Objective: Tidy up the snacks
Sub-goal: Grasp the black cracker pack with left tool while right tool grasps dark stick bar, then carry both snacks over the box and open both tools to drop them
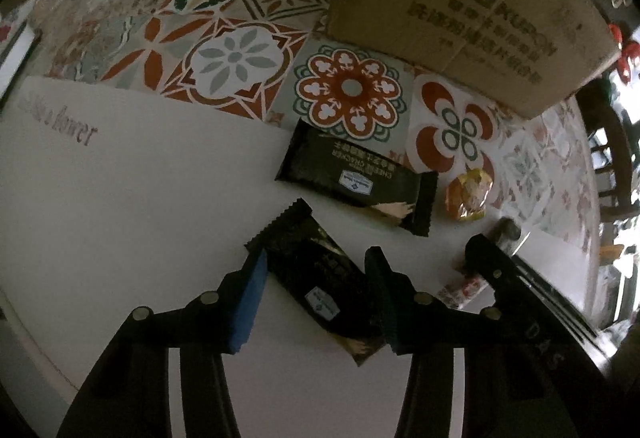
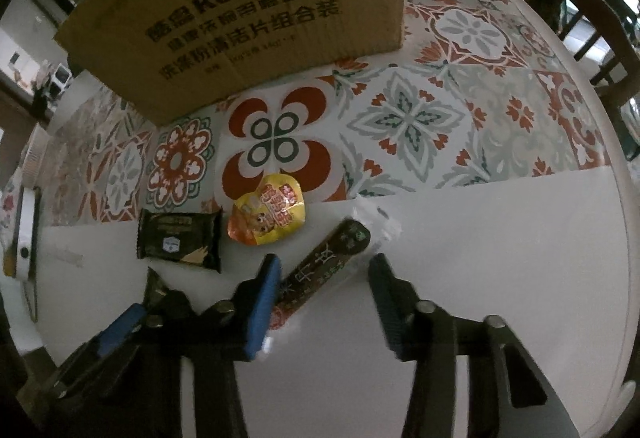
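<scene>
A: Item one, container?

B: Cardboard box (image 2: 240, 10), brown, printed "KUPOH" with Chinese characters, standing at the far side of the round table (image 2: 500, 278) on the patterned tile-print mat (image 2: 420, 118). Only its outer wall shows; contents cannot be told.

A: Snacks outside it?

B: Four, all on the white part of the table in front of the box. One black cheese cracker packet (image 1: 356, 178), lying flat just below the mat's edge. A second black cracker packet (image 1: 320, 290), lying aslant. One orange-yellow foil pouch (image 2: 268, 210), crumpled, beside the first cracker packet. One long brown snack stick (image 2: 320, 274) with Chinese lettering and clear wrapper ends, lying diagonally.

A: Left gripper?

B: Left gripper (image 1: 316, 298), pointing down, fingers apart on either side of the second cracker packet. The blue pad (image 1: 250, 302) sits at the packet's edge; whether both pads press it, I cannot tell.

A: Right gripper?

B: Right gripper (image 2: 324, 302), fingers parted around the stick's near half. A gap shows at the right finger; not clamped.
</scene>
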